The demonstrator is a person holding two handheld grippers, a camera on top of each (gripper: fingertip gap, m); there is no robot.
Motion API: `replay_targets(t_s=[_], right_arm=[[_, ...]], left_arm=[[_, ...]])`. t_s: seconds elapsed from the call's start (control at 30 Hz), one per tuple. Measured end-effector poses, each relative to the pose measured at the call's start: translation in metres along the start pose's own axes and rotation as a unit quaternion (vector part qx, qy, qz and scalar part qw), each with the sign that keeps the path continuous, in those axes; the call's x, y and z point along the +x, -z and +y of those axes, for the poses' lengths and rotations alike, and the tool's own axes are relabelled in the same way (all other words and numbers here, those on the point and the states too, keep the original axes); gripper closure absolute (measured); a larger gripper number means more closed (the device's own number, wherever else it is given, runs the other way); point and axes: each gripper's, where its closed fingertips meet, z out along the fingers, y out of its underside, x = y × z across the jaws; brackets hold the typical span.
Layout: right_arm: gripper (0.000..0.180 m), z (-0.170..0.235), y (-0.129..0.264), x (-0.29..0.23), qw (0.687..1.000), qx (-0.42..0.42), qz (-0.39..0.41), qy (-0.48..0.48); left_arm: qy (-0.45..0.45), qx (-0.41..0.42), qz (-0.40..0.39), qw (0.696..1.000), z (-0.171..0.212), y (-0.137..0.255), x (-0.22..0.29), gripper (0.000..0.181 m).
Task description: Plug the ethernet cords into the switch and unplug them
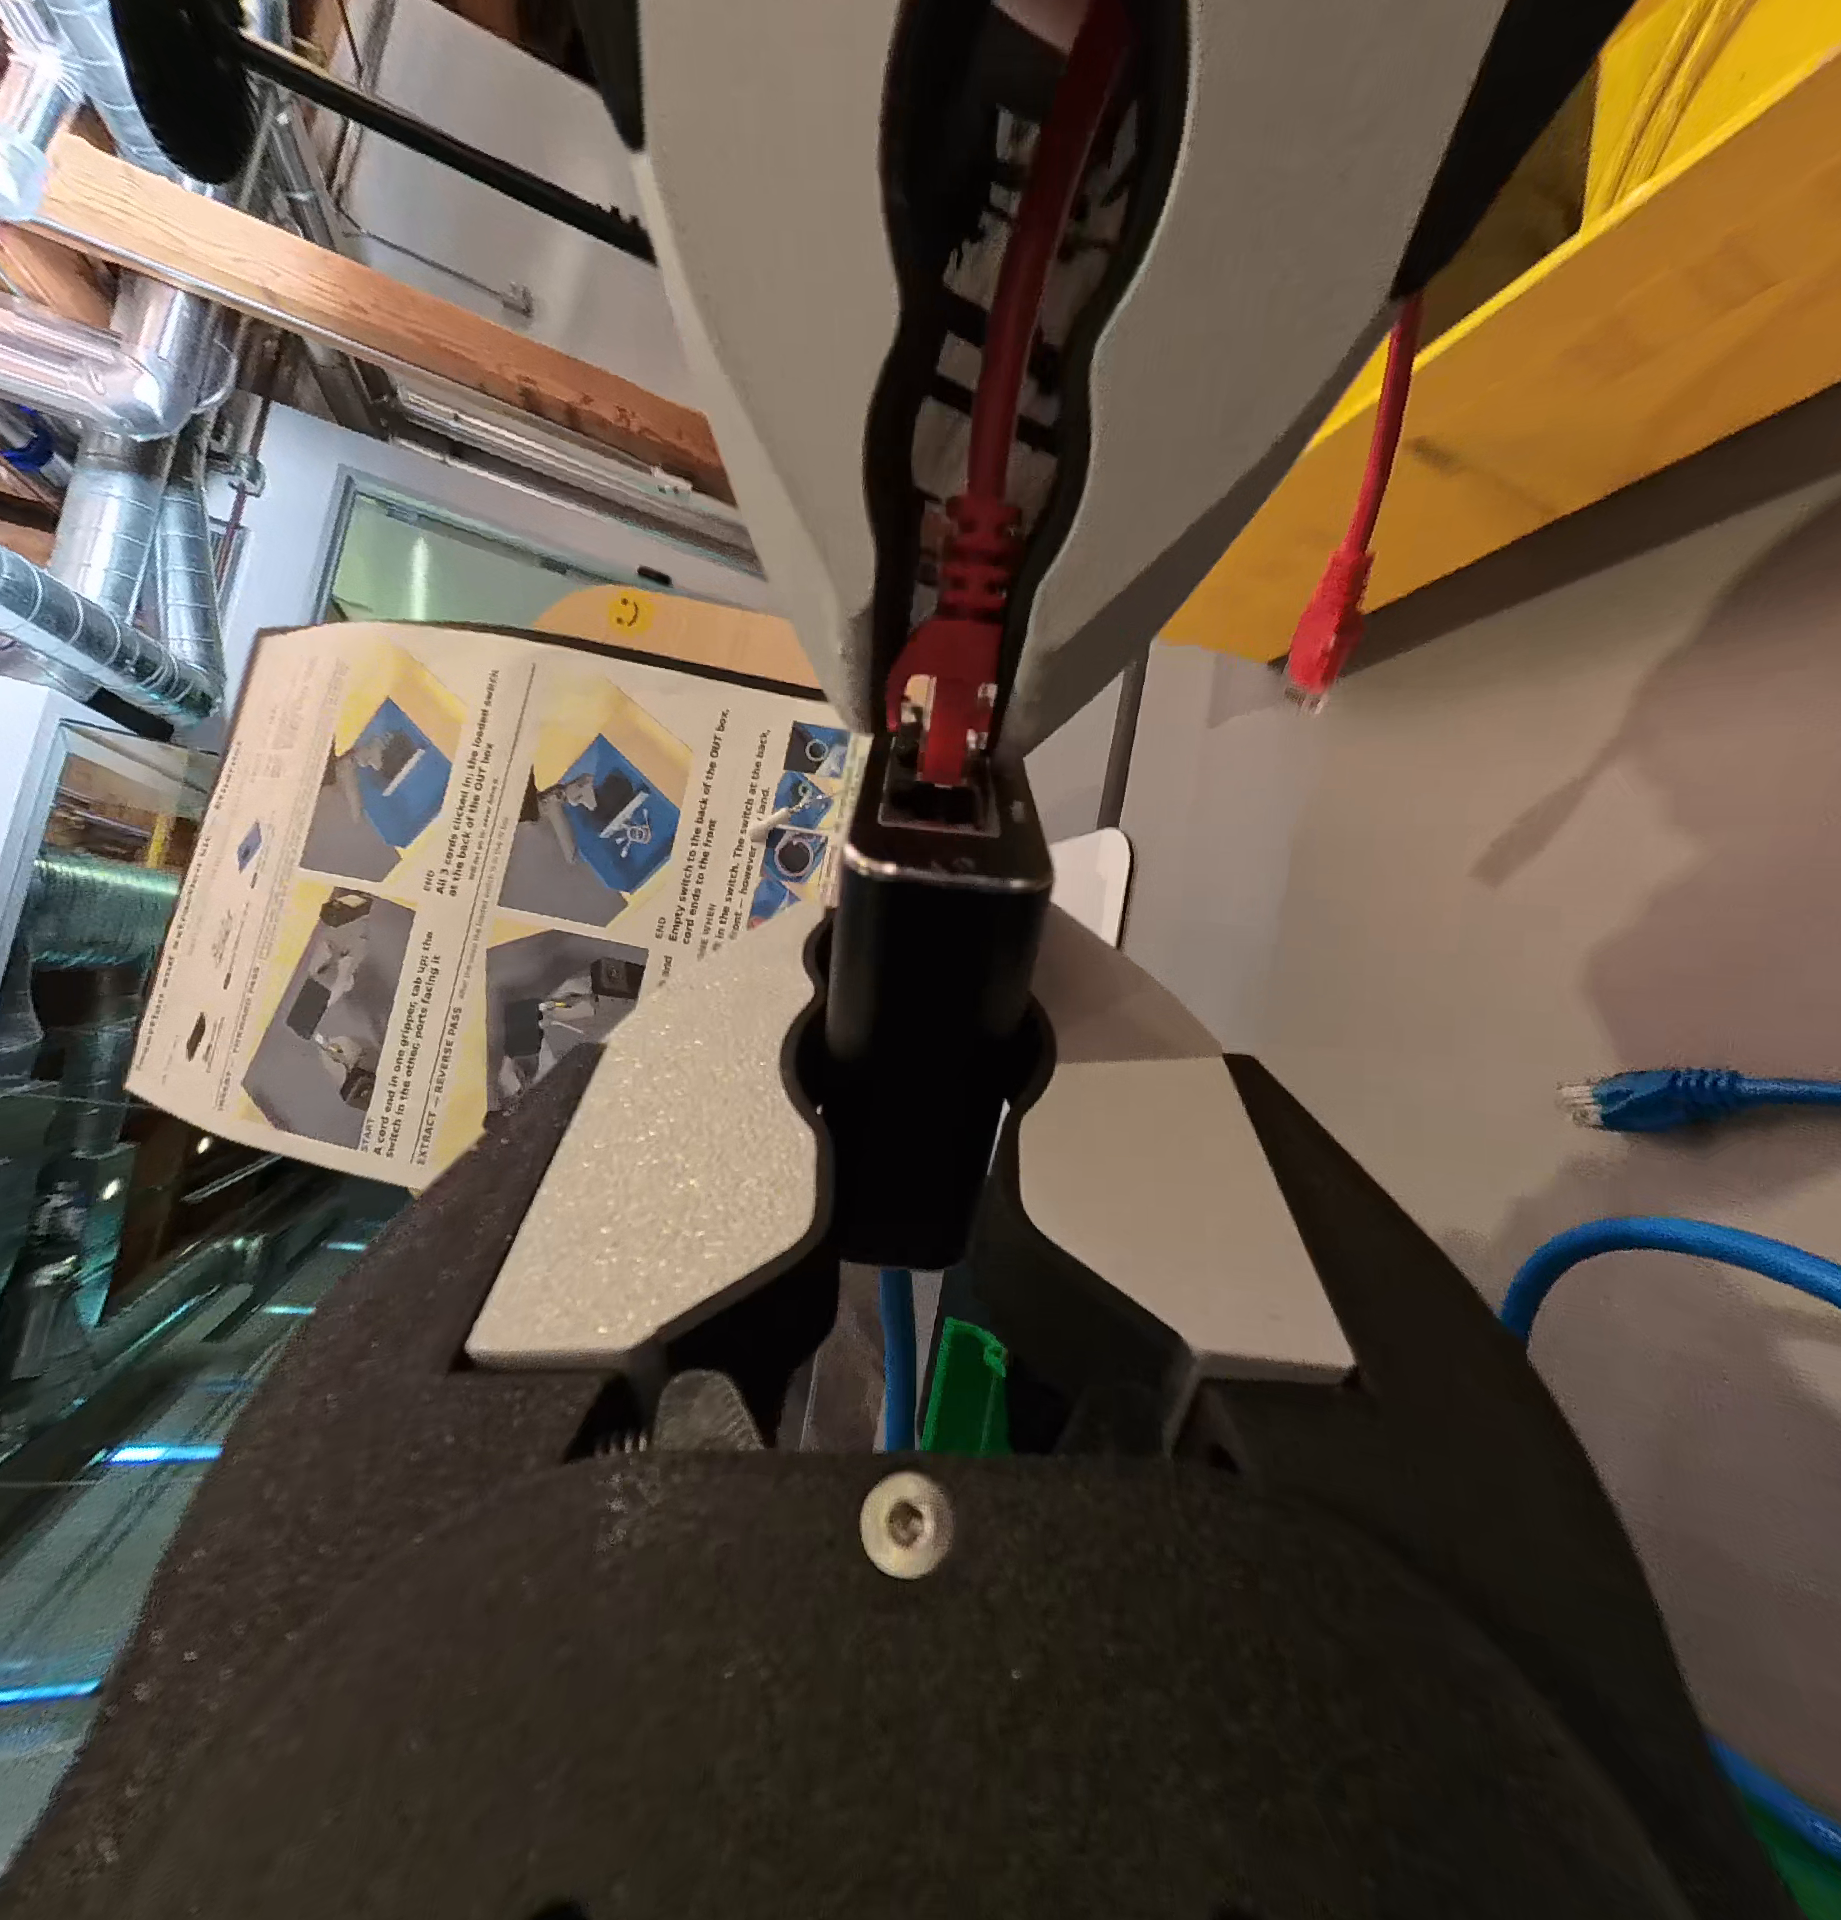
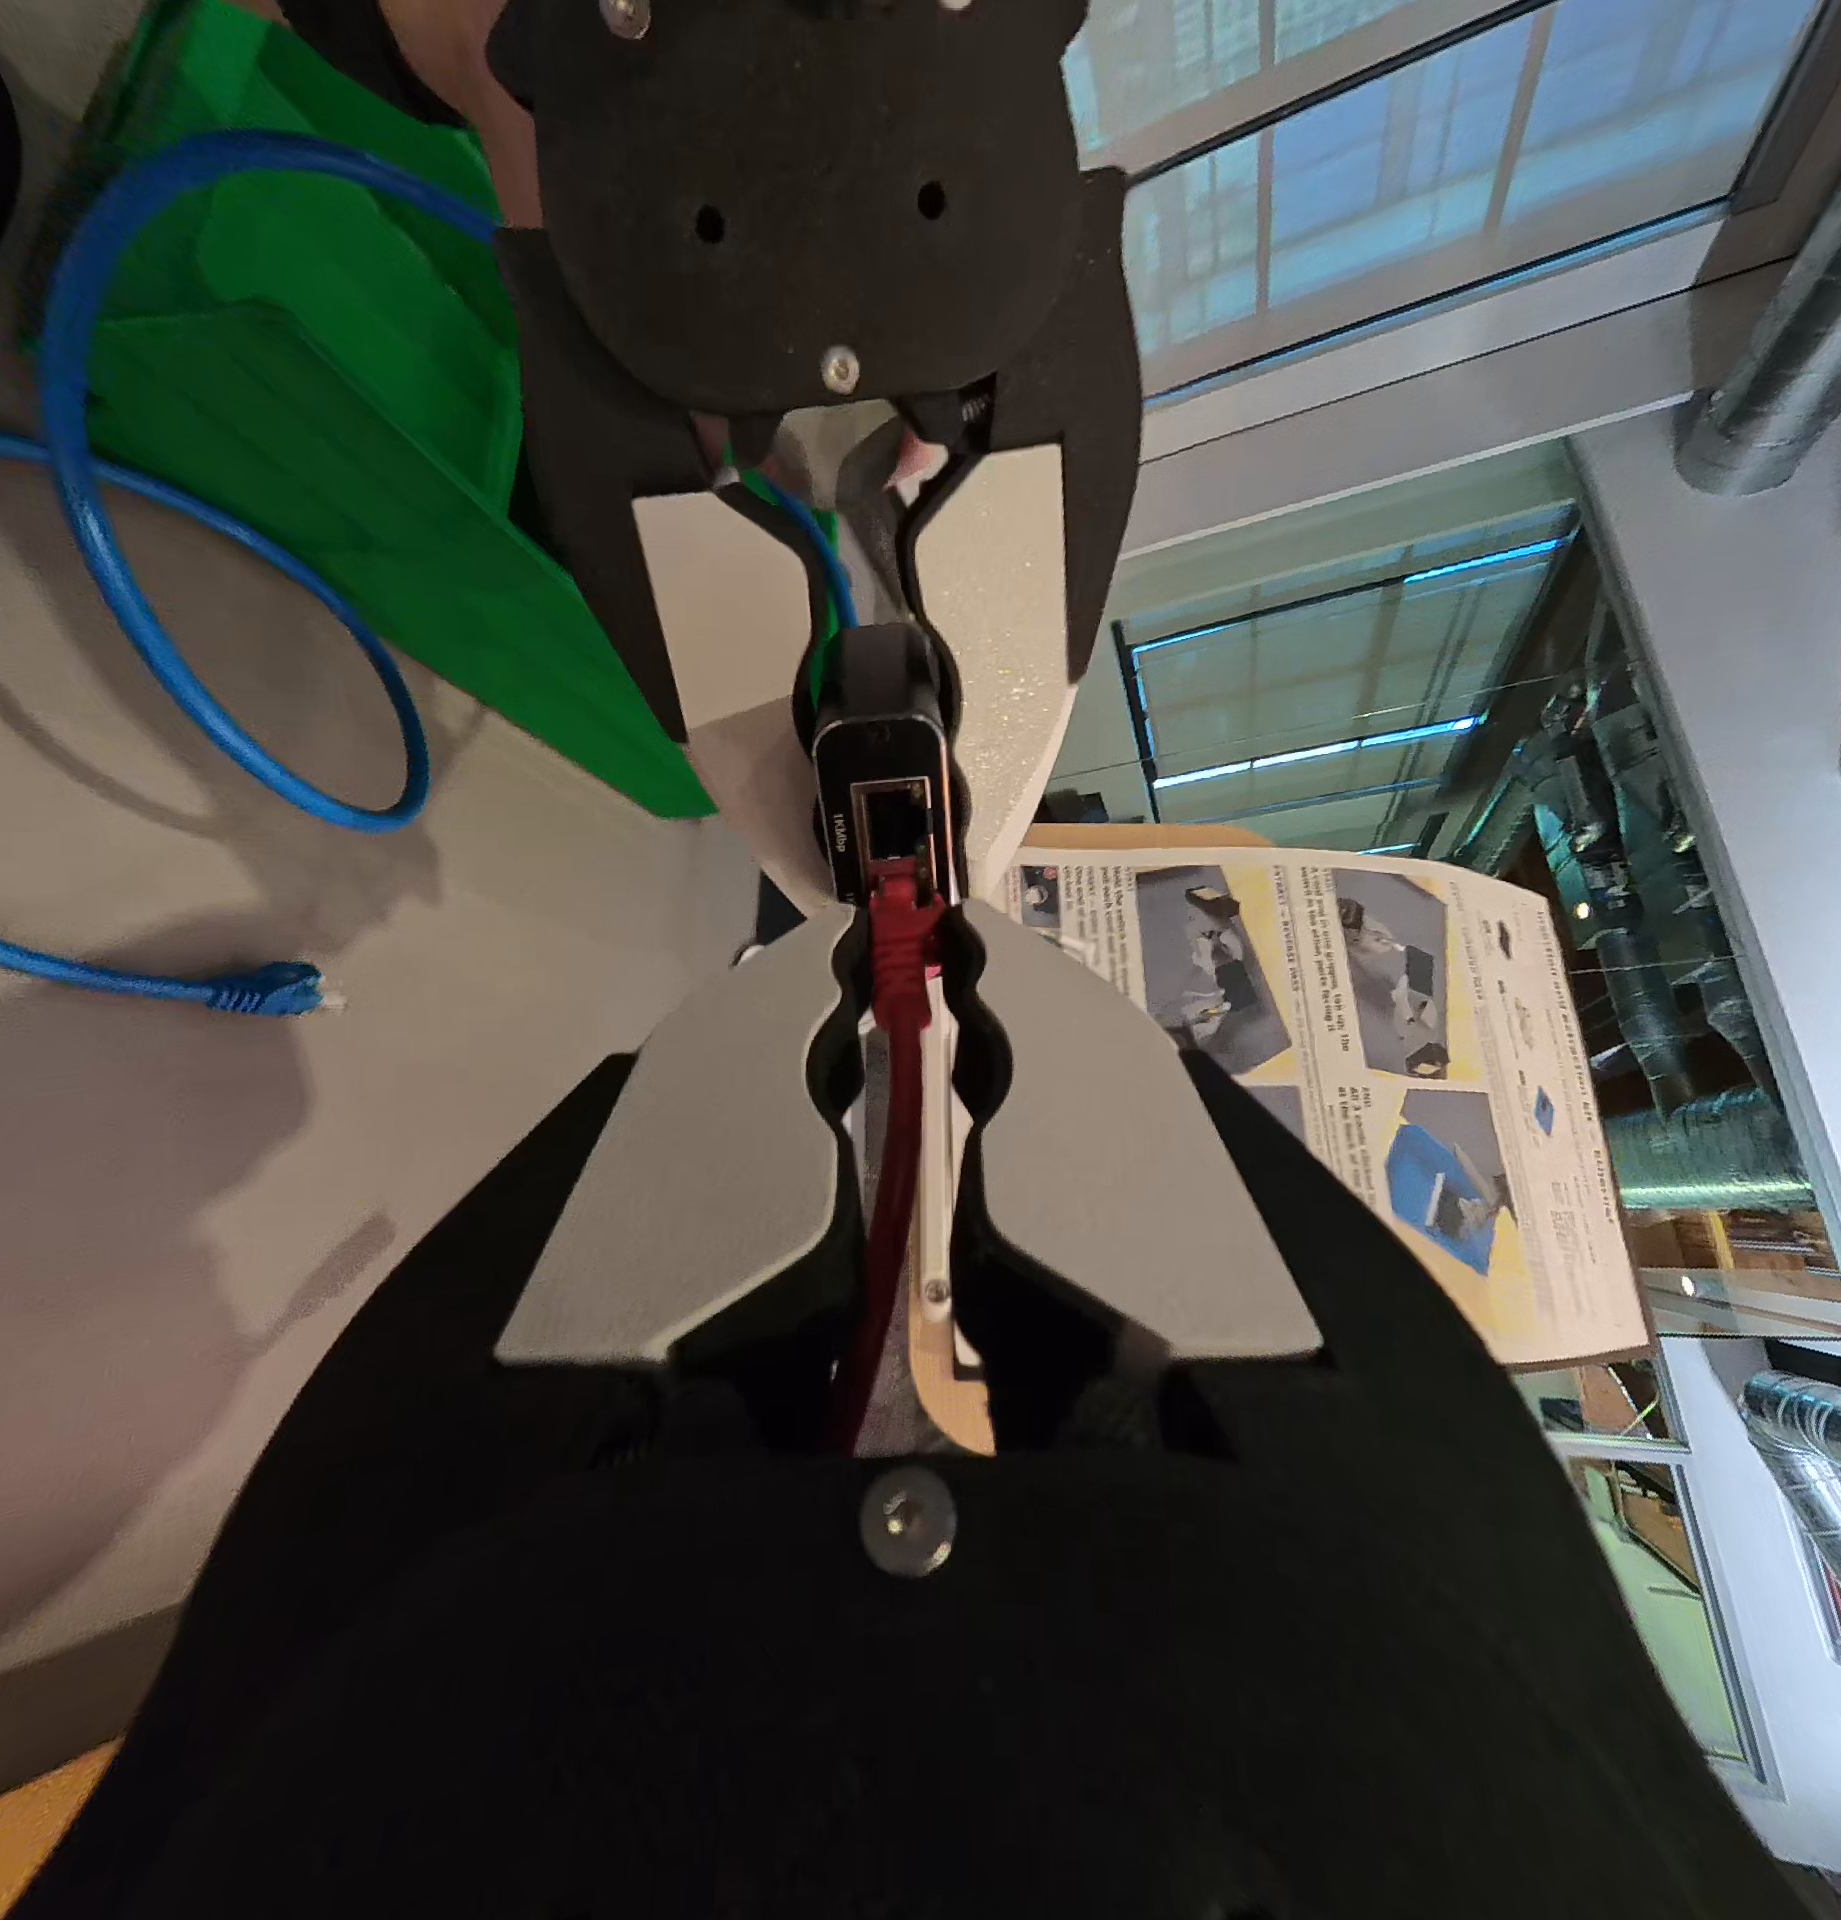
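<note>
1. The left gripper (image 1: 926, 1049) is squeezed tight on the black switch (image 1: 937, 997), so the holes face the plug.
2. The right gripper (image 2: 900, 977) pinches the red cord (image 2: 900, 1049), with its plug at a hole.
3. The blue cord (image 2: 261, 987) waits on the table.

You are working in a converted industrial space set up as a lab or workshop: bare silver air ducts (image 1: 116, 499) and wooden ceiling beams (image 1: 376, 301) run overhead, glass partition walls (image 2: 1415, 208) close off rooms, and a printed instruction sheet (image 1: 428, 883) stands on your grey table (image 1: 1518, 831).
</note>
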Motion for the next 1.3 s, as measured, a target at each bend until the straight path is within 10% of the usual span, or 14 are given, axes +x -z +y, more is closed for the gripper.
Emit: replay_targets(t_s=[0.63,1.3], right_arm=[[0.165,0.017,0.009,-0.036,0.989,-0.064,-0.127,-0.032],[0.165,0.002,0.011,-0.009,0.999,0.001,-0.037,-0.017]], left_arm=[[-0.017,-0.017,0.076,0.997,0.004,-0.019,0.035,0.152],[-0.002,0.025,-0.014,1.000,-0.022,-0.012,0.013,0.148]])
